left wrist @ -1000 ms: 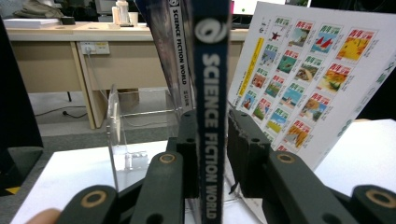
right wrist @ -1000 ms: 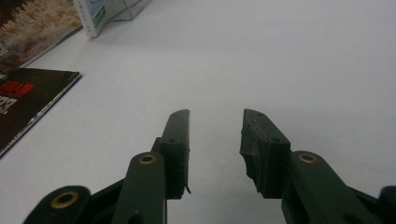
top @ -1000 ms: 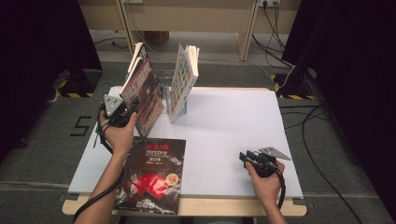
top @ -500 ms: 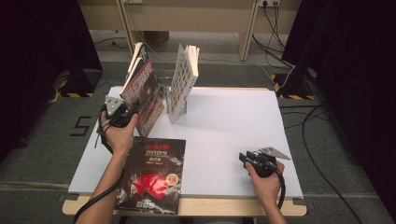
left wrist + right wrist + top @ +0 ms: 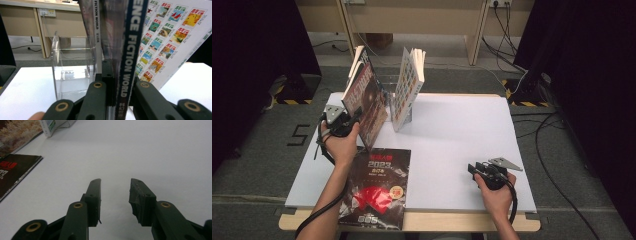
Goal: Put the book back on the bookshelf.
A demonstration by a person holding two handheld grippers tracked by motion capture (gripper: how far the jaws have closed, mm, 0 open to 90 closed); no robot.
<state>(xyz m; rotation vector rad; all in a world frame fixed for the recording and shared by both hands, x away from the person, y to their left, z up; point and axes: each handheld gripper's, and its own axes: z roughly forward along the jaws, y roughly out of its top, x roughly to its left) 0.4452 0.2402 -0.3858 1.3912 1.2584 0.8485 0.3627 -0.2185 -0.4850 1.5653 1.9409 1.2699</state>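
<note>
Three magazines are on the table (image 5: 462,150). The left gripper (image 5: 354,118) pinches one magazine (image 5: 367,100) by its spine, jaws pressed on both sides. It stands upright near the far left corner, long axis vertical, leaning on a clear stand (image 5: 72,72). A second magazine (image 5: 408,87) leans beside it. The third (image 5: 377,187) lies flat at the near edge. The right gripper (image 5: 115,195), jaws spread and holding nothing, rests near the near right corner.

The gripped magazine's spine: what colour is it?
Dark blue with white lettering, on the magazine; clearest in the left gripper view.
</note>
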